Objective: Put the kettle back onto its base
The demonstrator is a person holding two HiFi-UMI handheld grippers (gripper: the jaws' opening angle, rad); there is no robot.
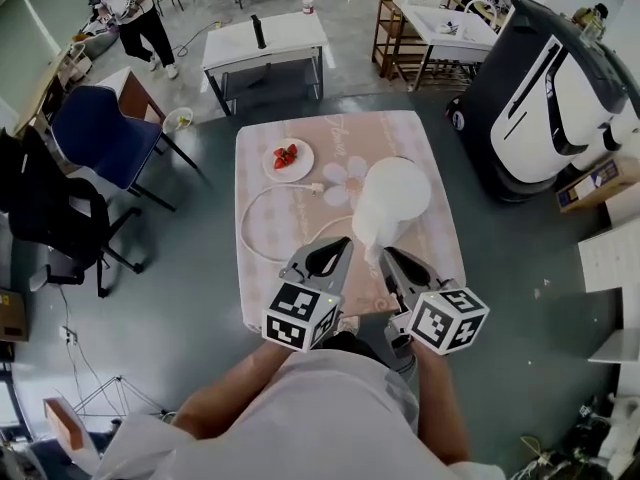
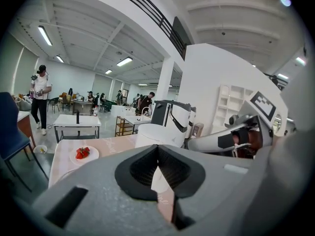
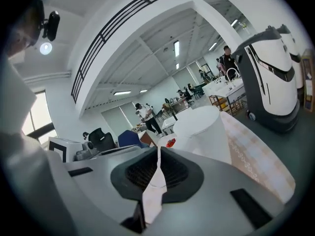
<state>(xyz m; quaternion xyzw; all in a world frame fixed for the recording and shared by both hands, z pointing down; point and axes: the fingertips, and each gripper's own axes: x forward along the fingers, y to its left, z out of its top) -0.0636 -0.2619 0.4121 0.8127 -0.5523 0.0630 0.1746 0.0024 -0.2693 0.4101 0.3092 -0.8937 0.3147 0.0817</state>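
Note:
The white kettle (image 1: 392,200) stands upright on the pink-clothed table (image 1: 270,288), right of centre; I cannot make out its base beneath it. A white cord (image 1: 262,206) loops across the cloth to a plug (image 1: 316,187). Both grippers hover just short of the kettle at the table's near edge. My left gripper (image 1: 346,241) is shut and holds nothing. My right gripper (image 1: 386,254) is also shut and holds nothing, close to the kettle's near side. The kettle (image 2: 158,133) shows ahead in the left gripper view, and the kettle (image 3: 205,132) ahead and to the right in the right gripper view.
A plate of strawberries (image 1: 288,158) sits at the table's far left. A blue chair (image 1: 100,133) and a black chair (image 1: 45,213) stand left of the table, a large black-and-white machine (image 1: 550,88) to its right, a white table (image 1: 265,38) beyond.

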